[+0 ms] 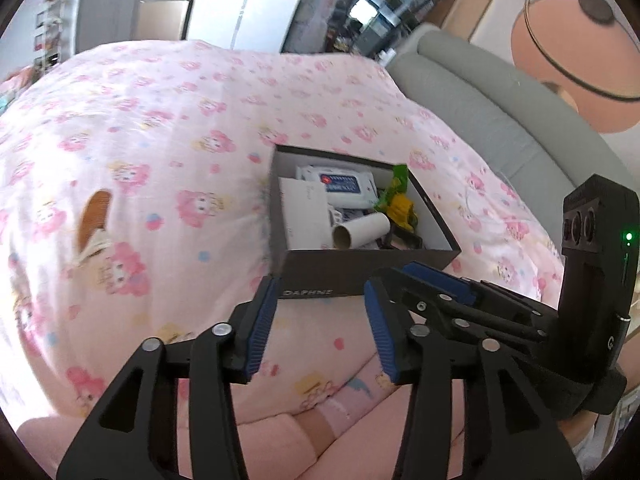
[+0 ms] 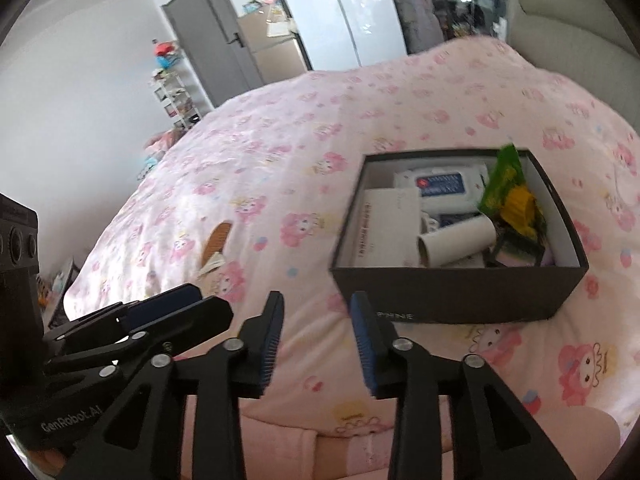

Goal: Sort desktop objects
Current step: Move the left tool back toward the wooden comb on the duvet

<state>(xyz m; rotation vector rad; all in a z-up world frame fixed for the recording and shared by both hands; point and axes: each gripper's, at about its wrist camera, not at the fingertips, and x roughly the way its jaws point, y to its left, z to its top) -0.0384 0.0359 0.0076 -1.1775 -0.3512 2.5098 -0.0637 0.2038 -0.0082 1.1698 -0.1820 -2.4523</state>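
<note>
Left wrist view — both claws, left gripper (image 1: 320,316) and right gripper (image 2: 316,336), part-open, empty. Comb (image 1: 94,216) outside box (image 1: 360,276) — approach low, pinch its spine.

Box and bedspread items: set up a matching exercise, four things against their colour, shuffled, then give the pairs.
Things:
1. cardboard tube
2. comb
3. wipes pack
4. snack packet

Colours:
A. green
B. brown
C. white with a blue label
D. plain white with a brown inside

Pairs: 1-D, 2-B, 3-C, 4-A. The comb lies on the bedspread; the others sit in the box.
</note>
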